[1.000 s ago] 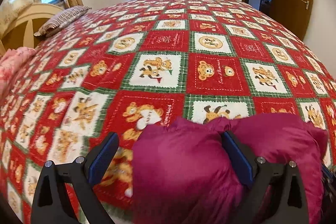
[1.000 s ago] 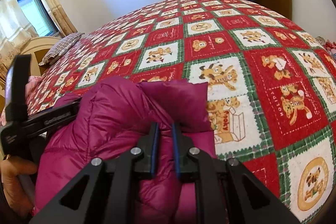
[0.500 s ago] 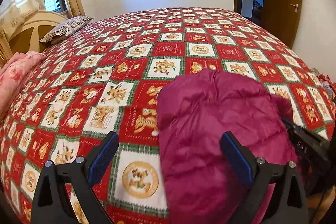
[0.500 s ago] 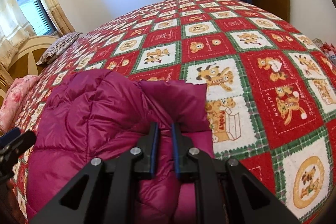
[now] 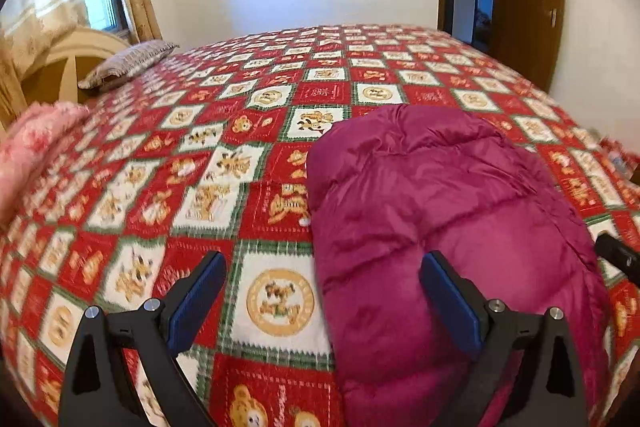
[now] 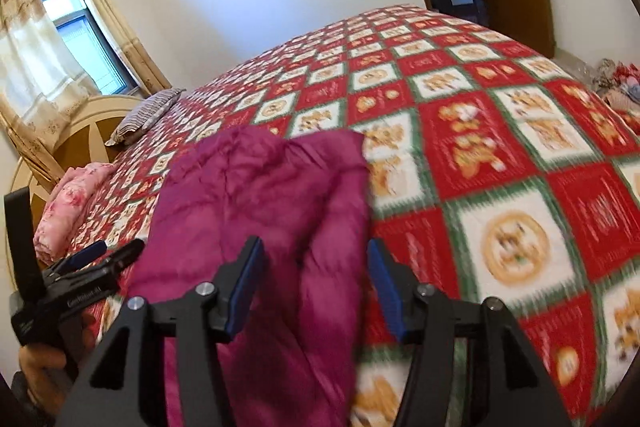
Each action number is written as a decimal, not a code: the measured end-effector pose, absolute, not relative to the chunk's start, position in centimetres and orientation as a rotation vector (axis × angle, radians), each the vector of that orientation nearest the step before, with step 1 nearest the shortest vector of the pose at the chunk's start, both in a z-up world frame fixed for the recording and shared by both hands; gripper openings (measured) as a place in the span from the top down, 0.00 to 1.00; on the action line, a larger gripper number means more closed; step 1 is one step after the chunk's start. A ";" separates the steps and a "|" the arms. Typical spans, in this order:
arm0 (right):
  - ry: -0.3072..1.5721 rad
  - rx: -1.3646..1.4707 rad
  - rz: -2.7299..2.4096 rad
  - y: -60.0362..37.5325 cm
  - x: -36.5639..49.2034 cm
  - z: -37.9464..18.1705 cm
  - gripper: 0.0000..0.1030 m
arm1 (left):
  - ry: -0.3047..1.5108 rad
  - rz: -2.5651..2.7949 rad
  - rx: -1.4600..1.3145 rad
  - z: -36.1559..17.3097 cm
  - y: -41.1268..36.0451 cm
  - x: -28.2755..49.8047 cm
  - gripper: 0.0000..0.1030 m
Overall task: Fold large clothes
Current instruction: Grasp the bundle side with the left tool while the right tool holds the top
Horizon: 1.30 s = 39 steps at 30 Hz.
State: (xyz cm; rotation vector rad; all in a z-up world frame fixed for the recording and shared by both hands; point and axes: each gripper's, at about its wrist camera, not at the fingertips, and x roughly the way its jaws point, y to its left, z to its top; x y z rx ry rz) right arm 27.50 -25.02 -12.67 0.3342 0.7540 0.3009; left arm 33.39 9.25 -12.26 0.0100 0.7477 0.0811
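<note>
A magenta puffer jacket [image 5: 448,211] is lying in a compact, rounded bundle on the near part of a bed [image 5: 280,299] dressed in a red, white and green bear-print quilt, while both handheld tools are hovering just above it. The left tongs [image 5: 322,301] are standing spread wide — one blue pad over the bare quilt beside the bundle, the other over its left flank — and are gripping nothing. The right tongs [image 6: 314,285] are likewise parted and empty, straddling the jacket's right-hand edge, where the fabric is meeting the quilt; in that blurred view the left tool is showing at the lower left, held in a person's hand [image 6: 38,367]. Judging by how the garment is sitting, the folding is looking nearly finished: no sleeve or hem is trailing loose in either view, the sides are appearing tucked under, and the quilted panels are forming one thick pad. What is remaining, as far as can be seen, is minor — perhaps pressing the puffy layers flat or squaring the edges, since down filling tends to spring back open. The near end of the bundle is hidden behind the tools, so it cannot be told whether that end is tidy. A striped pillow [image 5: 128,63] and a pink folded blanket [image 6: 70,203] are resting well apart, near the headboard.
</note>
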 end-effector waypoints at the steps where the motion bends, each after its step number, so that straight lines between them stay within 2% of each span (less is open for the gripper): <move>1: 0.766 0.338 0.300 -25.4 27.2 -12.8 0.44 | 0.745 0.057 -0.036 -12.5 9.9 32.9 0.04; 5: 0.775 0.323 0.310 -25.8 27.5 -12.4 0.44 | 0.739 -0.006 -0.182 -12.6 11.8 32.2 0.04; 7: 0.778 0.321 0.343 -25.4 28.6 -12.1 0.36 | 0.743 -0.033 -0.256 -12.6 12.7 32.6 0.04; 9: 0.786 0.326 0.371 -25.1 29.3 -12.2 0.32 | 0.752 -0.058 -0.331 -12.7 13.4 33.1 0.04; 14: 0.844 0.373 0.415 -24.4 31.4 -14.2 0.31 | 0.819 -0.120 -0.450 -14.4 13.8 35.3 0.04; 19: 0.886 0.446 0.465 -24.7 32.3 -16.6 0.22 | 0.890 -0.194 -0.565 -16.7 12.4 37.0 0.04; 29: 0.890 0.549 0.597 -26.1 33.4 -16.5 0.22 | 0.912 -0.161 -0.430 -16.5 10.2 38.2 0.04; 39: 0.924 0.375 0.628 -22.6 33.9 -16.1 0.21 | 0.910 -0.138 -0.347 -16.7 9.5 38.7 0.04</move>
